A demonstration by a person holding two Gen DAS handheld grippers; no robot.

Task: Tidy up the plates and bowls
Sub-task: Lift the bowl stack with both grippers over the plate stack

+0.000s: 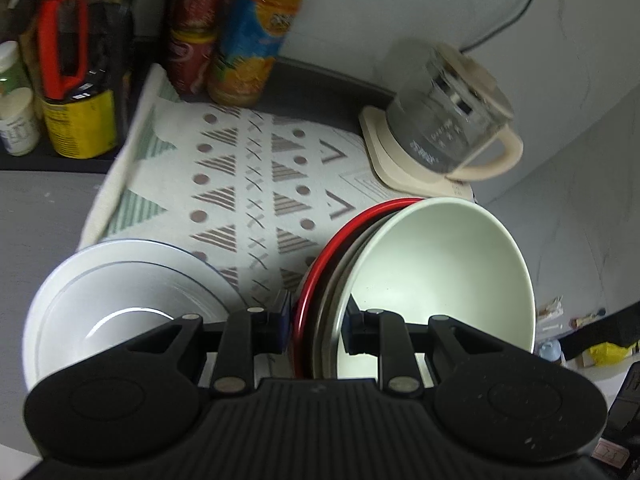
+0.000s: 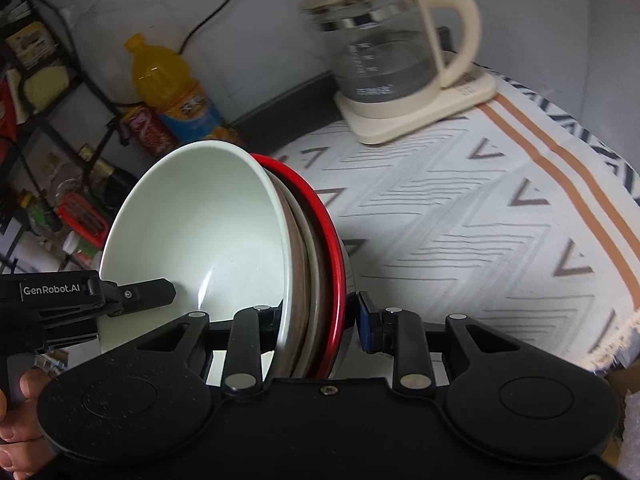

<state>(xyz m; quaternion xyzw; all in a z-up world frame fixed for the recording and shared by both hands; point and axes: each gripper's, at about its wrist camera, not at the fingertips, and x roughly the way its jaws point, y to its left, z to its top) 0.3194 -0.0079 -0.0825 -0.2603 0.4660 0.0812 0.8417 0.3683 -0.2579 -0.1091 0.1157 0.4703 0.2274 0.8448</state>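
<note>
A stack of dishes stands tilted on edge above the cloth: a pale green bowl (image 1: 432, 280) (image 2: 200, 232) nested against a brownish plate (image 2: 300, 264) and a red-rimmed plate (image 1: 320, 264) (image 2: 335, 240). My left gripper (image 1: 316, 324) is shut on the stack's rim, with one finger inside the bowl. My right gripper (image 2: 320, 320) clamps the same stack at another part of the rim. The left gripper's finger (image 2: 136, 292) shows inside the bowl in the right wrist view. A white bowl (image 1: 120, 300) sits apart on the cloth, to the left.
A patterned cloth (image 1: 248, 184) (image 2: 480, 220) covers the counter. A glass kettle (image 1: 444, 128) (image 2: 384, 52) on its cream base stands at the back. An orange drink bottle (image 1: 252, 40) (image 2: 168, 80), a red can (image 1: 192, 32) and shelf jars crowd the far left. A hand (image 2: 16, 420) shows.
</note>
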